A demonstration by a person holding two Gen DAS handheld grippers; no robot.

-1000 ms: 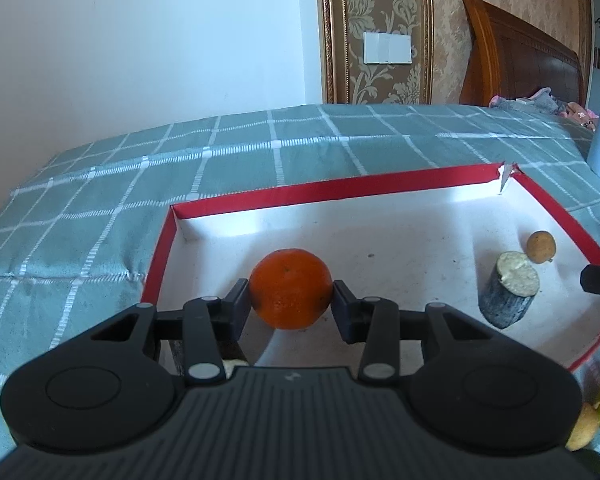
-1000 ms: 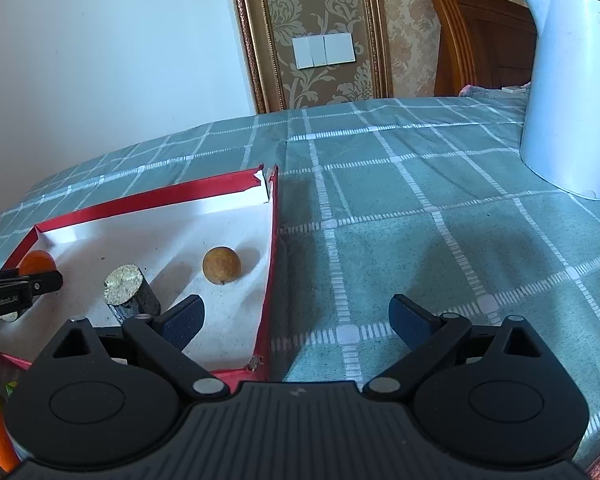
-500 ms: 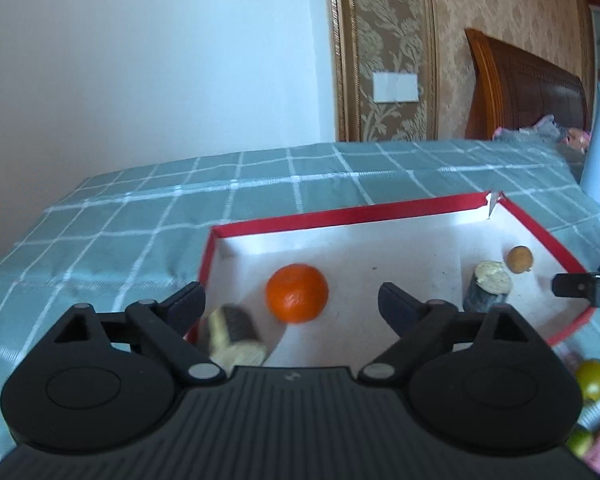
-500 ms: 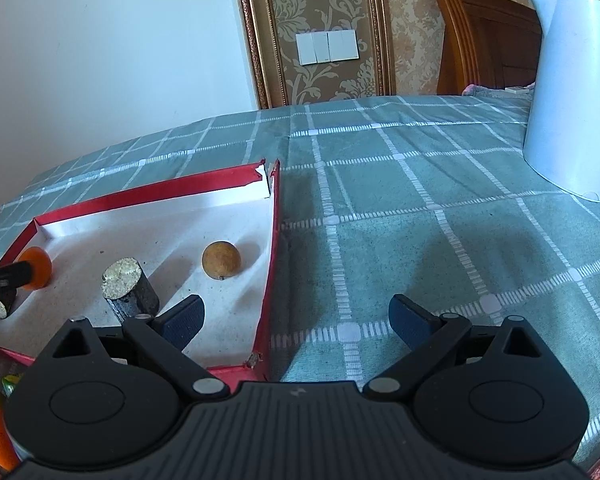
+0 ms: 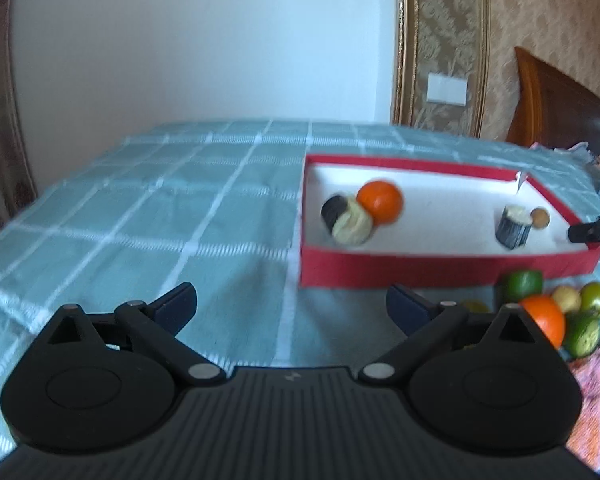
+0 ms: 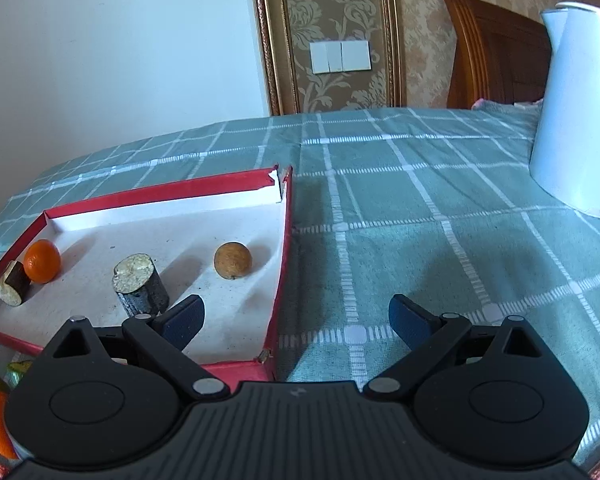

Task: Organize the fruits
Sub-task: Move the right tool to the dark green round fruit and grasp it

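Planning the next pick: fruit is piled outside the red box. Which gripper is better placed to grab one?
Probably the left gripper: open, empty, with the fruit pile just beside its right finger. The right gripper straddles the red box wall, the pile barely visible.

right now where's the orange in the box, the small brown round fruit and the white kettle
orange in the box (image 6: 42, 261), right wrist view, middle of its peel
small brown round fruit (image 6: 233, 260), right wrist view, centre of its skin
white kettle (image 6: 576, 128), right wrist view, middle of its body

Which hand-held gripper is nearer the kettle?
Right: the kettle stands ahead to its right. Left is beyond the red box, farther off.
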